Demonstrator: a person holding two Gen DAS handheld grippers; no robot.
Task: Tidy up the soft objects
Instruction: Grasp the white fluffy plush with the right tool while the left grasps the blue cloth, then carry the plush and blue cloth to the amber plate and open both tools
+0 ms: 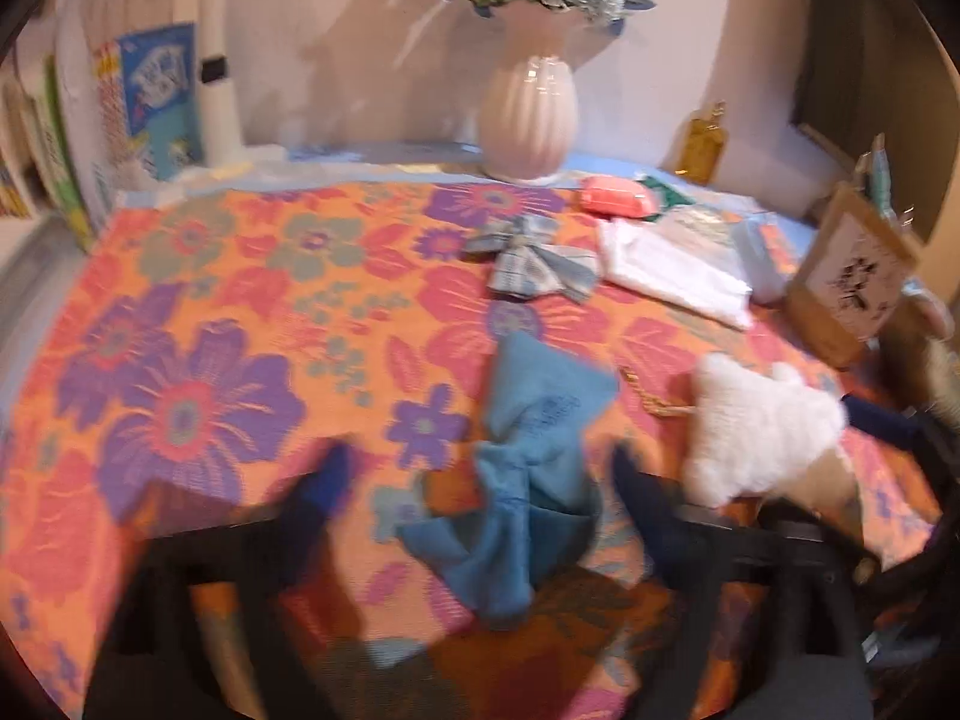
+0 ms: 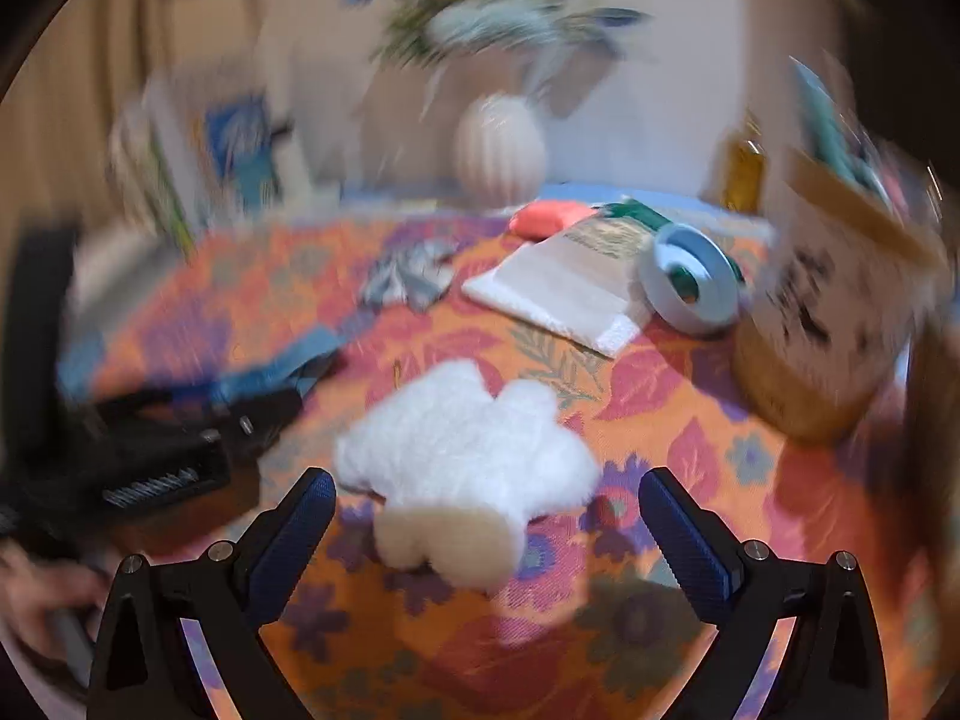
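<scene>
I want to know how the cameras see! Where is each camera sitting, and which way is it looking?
Left wrist view: sits on the left hand-held gripper, looking down over its open fingers at the blue cloth on the flowery tablecloth.
Right wrist view: sits on the right hand-held gripper, open, facing the white fluffy toy; the left gripper and a hand show at left.
Both share the toy, cloth, white vase and brown paper bag.
</scene>
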